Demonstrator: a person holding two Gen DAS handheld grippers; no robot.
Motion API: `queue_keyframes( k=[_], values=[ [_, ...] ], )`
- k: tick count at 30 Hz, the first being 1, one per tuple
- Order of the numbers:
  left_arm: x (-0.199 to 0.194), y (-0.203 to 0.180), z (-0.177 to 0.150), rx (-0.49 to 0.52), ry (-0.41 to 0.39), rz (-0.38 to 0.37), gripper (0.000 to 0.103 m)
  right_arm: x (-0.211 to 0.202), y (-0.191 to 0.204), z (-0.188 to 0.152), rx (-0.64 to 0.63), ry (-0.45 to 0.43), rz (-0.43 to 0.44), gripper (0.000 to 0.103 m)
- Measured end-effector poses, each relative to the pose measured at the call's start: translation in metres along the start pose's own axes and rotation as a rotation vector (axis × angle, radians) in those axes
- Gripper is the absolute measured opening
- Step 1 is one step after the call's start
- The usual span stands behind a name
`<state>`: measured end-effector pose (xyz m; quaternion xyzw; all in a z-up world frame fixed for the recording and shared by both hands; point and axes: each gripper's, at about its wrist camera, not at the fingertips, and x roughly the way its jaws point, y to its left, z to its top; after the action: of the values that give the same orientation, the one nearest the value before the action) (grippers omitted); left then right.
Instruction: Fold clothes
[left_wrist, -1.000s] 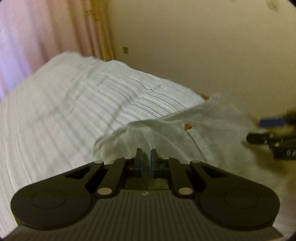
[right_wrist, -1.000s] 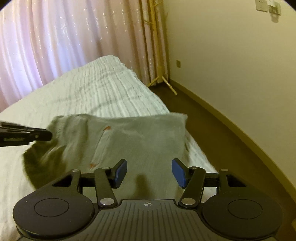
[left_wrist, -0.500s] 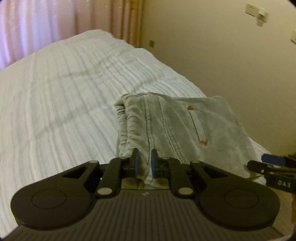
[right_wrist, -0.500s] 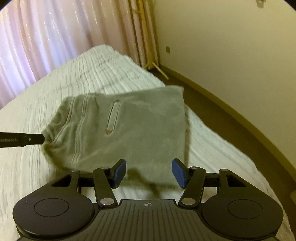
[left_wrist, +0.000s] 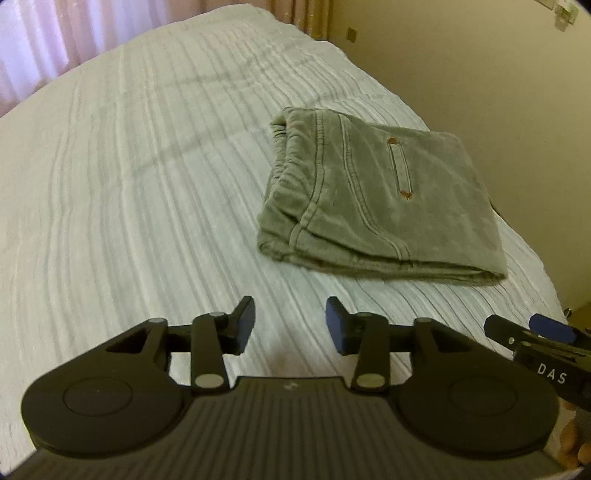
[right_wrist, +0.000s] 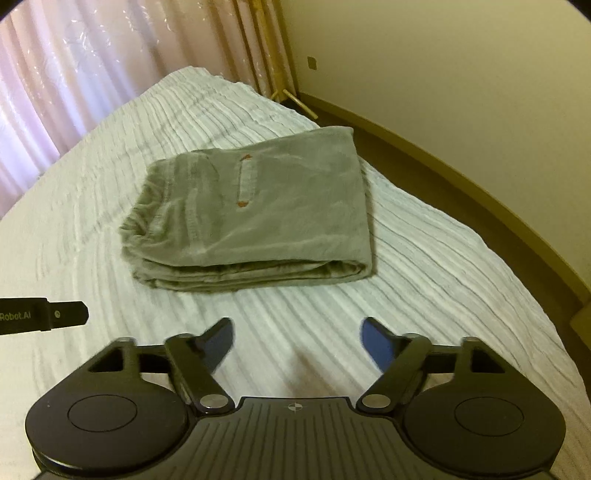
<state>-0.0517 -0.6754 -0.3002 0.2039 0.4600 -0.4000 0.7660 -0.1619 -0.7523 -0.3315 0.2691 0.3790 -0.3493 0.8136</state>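
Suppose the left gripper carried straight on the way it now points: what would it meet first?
Probably the bare striped bedcover, just ahead of the open left gripper. The folded grey trousers lie farther on and off to the right of that line, though depth is hard to judge here.

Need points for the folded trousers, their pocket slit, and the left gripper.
folded trousers (right_wrist: 295, 221), right wrist view, top layer right of the pocket.
pocket slit (left_wrist: 400, 168), left wrist view, mid-slit between the brown tacks.
left gripper (left_wrist: 290, 328), left wrist view, midway between its open fingertips.
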Motion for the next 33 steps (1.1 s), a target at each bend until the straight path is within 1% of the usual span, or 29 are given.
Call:
queue_keyframes(
  k=[2,3,4,6,8,11,13,14,15,16,18,20,25,33],
  values=[
    [-0.015,0.002,-0.001,-0.008,0.004,0.007,0.044,-0.015,0.008,0.000,0.004,-0.010,0.000,0.091],
    [-0.022,0.003,-0.002,-0.011,0.006,0.012,0.048,-0.021,0.012,0.000,0.008,-0.007,0.005,0.091],
    [-0.030,0.003,-0.003,-0.008,0.006,0.015,0.049,-0.027,0.016,0.000,0.012,-0.003,0.009,0.091],
    [-0.044,0.002,-0.005,0.002,0.009,0.021,0.049,-0.038,0.021,-0.001,0.031,0.014,0.017,0.091],
    [-0.057,0.001,-0.007,0.016,0.014,0.028,0.054,-0.048,0.025,-0.001,0.049,0.034,0.026,0.091],
    [-0.076,0.001,-0.010,0.039,0.009,0.039,0.057,-0.063,0.031,0.001,0.055,0.052,0.039,0.092],
    [-0.089,0.001,-0.012,0.054,0.000,0.038,0.066,-0.073,0.034,0.003,0.055,0.054,0.038,0.099],
    [-0.095,0.001,-0.013,0.060,-0.007,0.033,0.067,-0.078,0.035,0.004,0.057,0.048,0.037,0.103],
    [-0.101,0.001,-0.014,0.067,-0.015,0.030,0.067,-0.084,0.036,0.005,0.058,0.039,0.040,0.103],
    [-0.107,0.000,-0.014,0.077,-0.022,0.035,0.072,-0.089,0.037,0.007,0.059,0.030,0.043,0.103],
    [-0.118,-0.005,-0.016,0.114,-0.047,0.066,0.079,-0.096,0.038,0.009,0.057,0.027,0.040,0.103],
    [-0.127,-0.008,-0.017,0.139,-0.062,0.087,0.080,-0.101,0.039,0.010,0.049,0.030,0.021,0.103],
    [-0.141,-0.002,-0.017,0.096,-0.044,0.055,0.080,-0.113,0.038,0.009,0.037,0.024,-0.013,0.103],
    [-0.159,0.002,-0.015,0.078,-0.052,0.074,0.080,-0.135,0.044,0.009,0.005,-0.013,-0.036,0.103]
  ],
)
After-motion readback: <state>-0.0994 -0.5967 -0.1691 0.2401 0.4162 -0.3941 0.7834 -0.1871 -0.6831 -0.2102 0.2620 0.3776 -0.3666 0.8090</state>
